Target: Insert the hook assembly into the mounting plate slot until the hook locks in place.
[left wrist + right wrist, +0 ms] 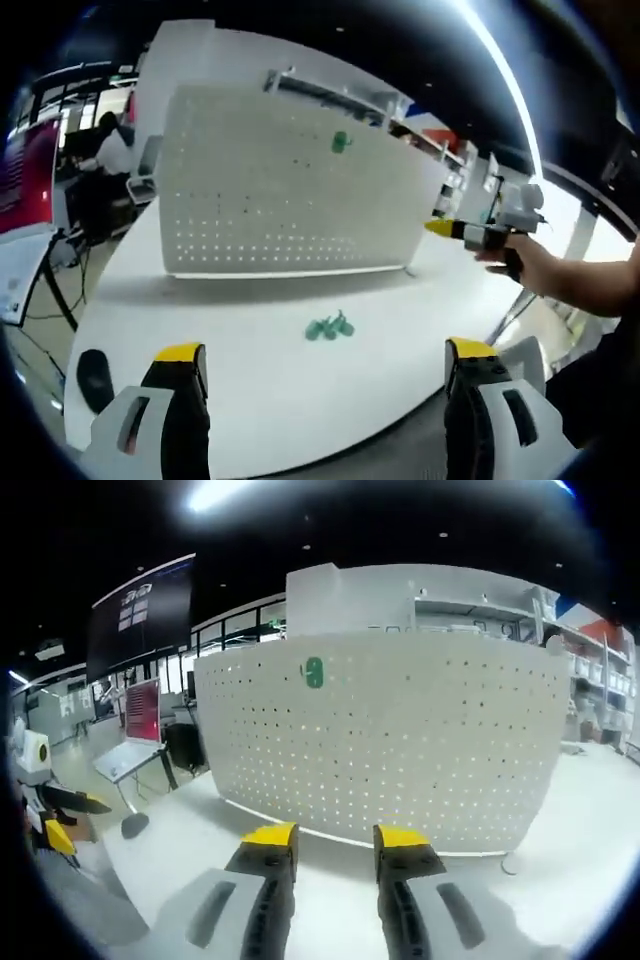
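Observation:
A white perforated mounting plate [290, 200] stands upright on the white table [240, 390]. One green hook [341, 142] sits in its upper holes; the right gripper view has the plate [420, 740] and that hook [314, 673] straight ahead. A small cluster of loose green hooks [329, 327] lies on the table in front of the plate, just beyond my left gripper [325, 352], whose jaws are wide open and hold nothing. My right gripper [335, 836] is open with a narrow gap, nothing between its jaws, pointing at the plate. A hand holds it at the plate's right end [470, 232].
The left gripper [60, 820] shows at the left edge of the right gripper view. A dark round object [93, 375] lies at the table's left edge. Desks, screens and a seated person [112, 150] are behind on the left, shelving [590, 650] on the right.

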`<action>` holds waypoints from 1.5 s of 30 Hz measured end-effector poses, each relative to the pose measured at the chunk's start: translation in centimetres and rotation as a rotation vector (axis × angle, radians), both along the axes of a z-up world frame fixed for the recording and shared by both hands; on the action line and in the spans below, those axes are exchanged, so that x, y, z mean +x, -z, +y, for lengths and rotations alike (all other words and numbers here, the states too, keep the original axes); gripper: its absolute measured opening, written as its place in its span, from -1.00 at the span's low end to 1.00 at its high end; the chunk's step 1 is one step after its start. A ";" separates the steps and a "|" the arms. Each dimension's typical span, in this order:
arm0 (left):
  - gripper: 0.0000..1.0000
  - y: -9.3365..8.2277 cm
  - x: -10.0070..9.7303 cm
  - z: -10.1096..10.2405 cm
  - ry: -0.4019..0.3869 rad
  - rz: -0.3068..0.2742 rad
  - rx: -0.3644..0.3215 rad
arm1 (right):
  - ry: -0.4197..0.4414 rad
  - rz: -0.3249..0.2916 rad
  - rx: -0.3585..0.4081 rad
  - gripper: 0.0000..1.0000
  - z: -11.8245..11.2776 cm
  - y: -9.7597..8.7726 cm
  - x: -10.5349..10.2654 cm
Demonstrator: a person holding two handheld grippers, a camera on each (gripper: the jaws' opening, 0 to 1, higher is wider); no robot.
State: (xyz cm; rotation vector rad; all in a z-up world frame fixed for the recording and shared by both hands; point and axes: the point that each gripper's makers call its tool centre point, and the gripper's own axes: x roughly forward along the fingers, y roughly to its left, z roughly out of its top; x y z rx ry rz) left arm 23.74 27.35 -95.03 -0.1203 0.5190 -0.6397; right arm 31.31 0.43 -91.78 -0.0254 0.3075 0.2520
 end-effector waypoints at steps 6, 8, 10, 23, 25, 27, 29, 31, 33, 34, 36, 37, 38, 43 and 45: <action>1.00 0.4 -0.4 0.1 0.003 0.020 0.009 | -0.051 0.054 -0.020 -0.43 1.0 2.3 -1.8; 1.00 0.7 -0.5 0.2 0.002 0.028 0.017 | -0.057 0.072 0.002 -0.41 1.4 2.8 -2.4; 1.00 1.1 -0.6 0.2 0.003 0.041 0.017 | -0.072 0.082 0.006 -0.40 2.1 3.3 -3.0; 1.00 2.6 -1.3 -0.3 0.028 0.096 0.026 | -0.190 0.190 -0.108 -0.42 4.9 8.0 -6.4; 1.00 2.9 -1.3 -0.2 0.029 0.105 0.032 | -0.201 0.212 -0.112 -0.43 5.1 8.9 -6.9; 0.99 3.1 -1.3 -0.1 0.029 0.111 0.033 | -0.212 0.237 -0.113 -0.43 5.2 9.8 -7.4; 0.99 3.2 -1.4 -0.1 0.027 0.114 0.034 | -0.220 0.255 -0.123 -0.43 5.2 10.4 -7.9; 0.99 3.4 -1.4 0.1 0.025 0.121 0.040 | -0.228 0.269 -0.126 -0.44 5.2 10.8 -8.2; 1.00 4.0 -1.5 0.3 0.024 0.138 0.052 | -0.234 0.282 -0.130 -0.44 5.3 11.2 -8.4; 1.00 4.2 -1.5 0.3 0.023 0.147 0.055 | -0.238 0.294 -0.134 -0.45 5.2 11.6 -8.5; 1.00 4.6 -1.5 0.4 0.022 0.160 0.058 | -0.243 0.302 -0.139 -0.46 5.2 11.9 -8.6; 1.00 4.7 -1.5 0.4 0.022 0.166 0.059 | -0.247 0.312 -0.146 -0.46 5.2 12.3 -8.5; 1.00 4.8 -1.5 0.4 0.024 0.169 0.059 | -0.251 0.321 -0.149 -0.47 5.2 12.6 -8.4; 0.99 5.2 -1.3 0.2 0.028 0.189 0.059 | -0.275 0.347 -0.174 -0.51 5.6 13.9 -7.7; 0.99 5.5 -1.2 0.1 0.026 0.198 0.059 | -0.290 0.354 -0.182 -0.52 6.0 14.3 -7.1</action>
